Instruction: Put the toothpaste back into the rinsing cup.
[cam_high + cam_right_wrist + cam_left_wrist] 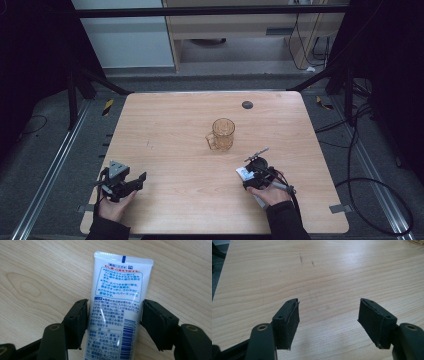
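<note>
Tongs first: our right tongs stand around a white toothpaste tube that lies flat on the table. One jaw sits right at the tube's edge and the other shows a sliver of wood grain between pad and tube, so we read them as released, not pinching. Our left tongs are spread wide over bare wood, with nothing between the jaws.

We take the amber glass mug as our landmark. From the high view, the right tongs and the tube are nearer to us than the mug and a little to its right, near it but not touching. A small grey tool lies between the mug and the tube; we cannot tell what it is. The left tongs rest well to the mug's left, also on our side of it.

We judge the step in hand to be the moment around a grasp or release of the tube, with the jaws bracketing its printed body. If the tube is meant for the mug, the next move calls for closing squarely on the flat body, firm enough that it does not slide, then lifting and tilting it upright so one end can go into the mug's open mouth.
</note>
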`<act>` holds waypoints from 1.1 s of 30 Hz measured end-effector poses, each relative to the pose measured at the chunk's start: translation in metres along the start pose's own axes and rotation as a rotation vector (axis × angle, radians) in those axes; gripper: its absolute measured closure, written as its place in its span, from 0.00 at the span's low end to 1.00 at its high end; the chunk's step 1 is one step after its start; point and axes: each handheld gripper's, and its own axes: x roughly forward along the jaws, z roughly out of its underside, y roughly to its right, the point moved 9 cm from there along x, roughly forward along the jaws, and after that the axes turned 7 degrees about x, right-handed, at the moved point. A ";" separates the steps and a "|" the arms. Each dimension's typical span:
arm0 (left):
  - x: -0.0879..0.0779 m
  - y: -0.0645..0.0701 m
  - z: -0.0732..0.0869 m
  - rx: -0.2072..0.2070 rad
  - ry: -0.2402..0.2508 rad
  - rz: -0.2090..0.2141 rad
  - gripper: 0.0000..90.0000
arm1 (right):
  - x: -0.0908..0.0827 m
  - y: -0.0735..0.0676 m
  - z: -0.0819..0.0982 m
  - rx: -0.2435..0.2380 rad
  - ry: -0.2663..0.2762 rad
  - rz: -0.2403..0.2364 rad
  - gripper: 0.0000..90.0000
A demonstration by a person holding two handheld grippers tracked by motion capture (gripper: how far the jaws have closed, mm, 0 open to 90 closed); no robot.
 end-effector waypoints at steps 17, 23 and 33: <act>0.000 0.000 0.000 0.002 -0.001 0.001 0.36 | 0.004 -0.002 0.002 0.014 -0.012 0.003 0.45; 0.000 0.000 0.000 0.002 -0.004 0.000 0.36 | 0.001 -0.002 0.001 0.032 -0.009 0.007 0.56; 0.000 0.000 0.000 0.002 -0.003 0.001 0.36 | -0.011 0.001 0.001 0.040 0.008 -0.017 0.77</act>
